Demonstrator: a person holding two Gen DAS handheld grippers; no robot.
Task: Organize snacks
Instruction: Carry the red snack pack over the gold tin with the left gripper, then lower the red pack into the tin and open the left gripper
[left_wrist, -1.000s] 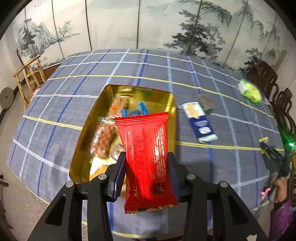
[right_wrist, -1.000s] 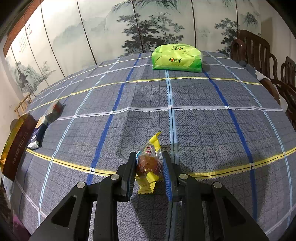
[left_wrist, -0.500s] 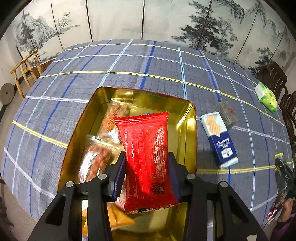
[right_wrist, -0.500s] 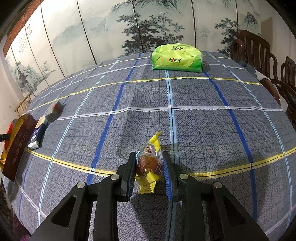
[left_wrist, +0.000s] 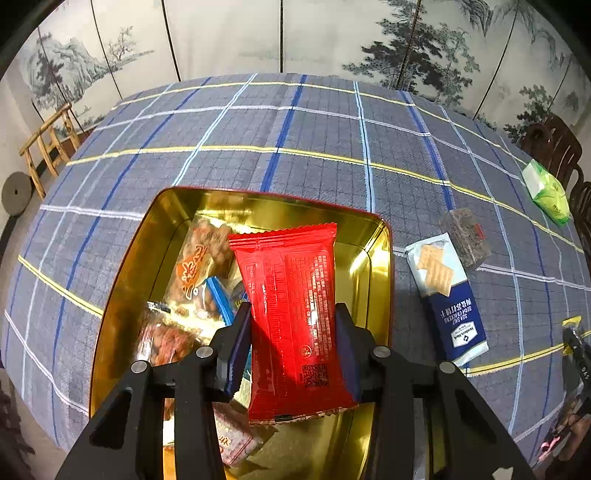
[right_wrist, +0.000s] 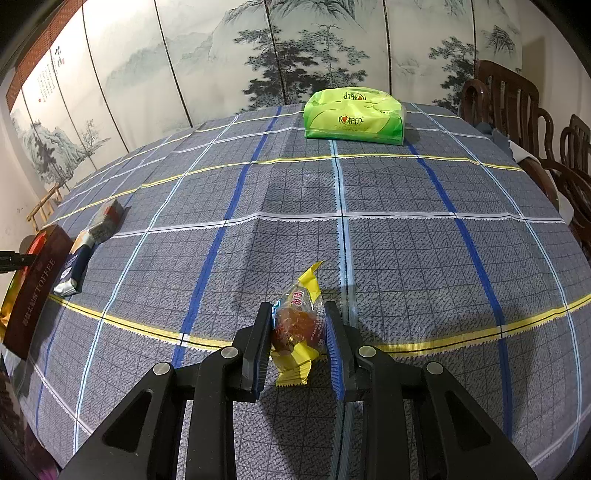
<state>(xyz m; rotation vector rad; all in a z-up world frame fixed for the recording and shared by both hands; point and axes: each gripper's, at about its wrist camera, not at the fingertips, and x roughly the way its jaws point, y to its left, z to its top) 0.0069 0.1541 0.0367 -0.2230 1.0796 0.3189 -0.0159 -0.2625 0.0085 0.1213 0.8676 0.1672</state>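
My left gripper (left_wrist: 293, 325) is shut on a red snack packet (left_wrist: 293, 317), which hangs upright over the gold tin (left_wrist: 258, 201). Several wrapped snacks lie inside the tin, among them an orange-printed peanut packet (left_wrist: 197, 258). My right gripper (right_wrist: 298, 325) is shut on a small yellow-ended candy packet (right_wrist: 297, 323) low over the tablecloth. The tin (right_wrist: 29, 291) shows its dark side at the left edge of the right wrist view.
A blue and white cracker packet (left_wrist: 447, 295) and a dark grainy snack bar (left_wrist: 465, 236) lie right of the tin on the blue checked tablecloth (left_wrist: 314, 140). A green tissue pack (right_wrist: 354, 114) sits at the far edge. Wooden chairs (right_wrist: 517, 99) stand at the right.
My left gripper has carried the red packet forward and lower, from the tin's near edge to over its inside. The right gripper and its candy packet have stayed still.
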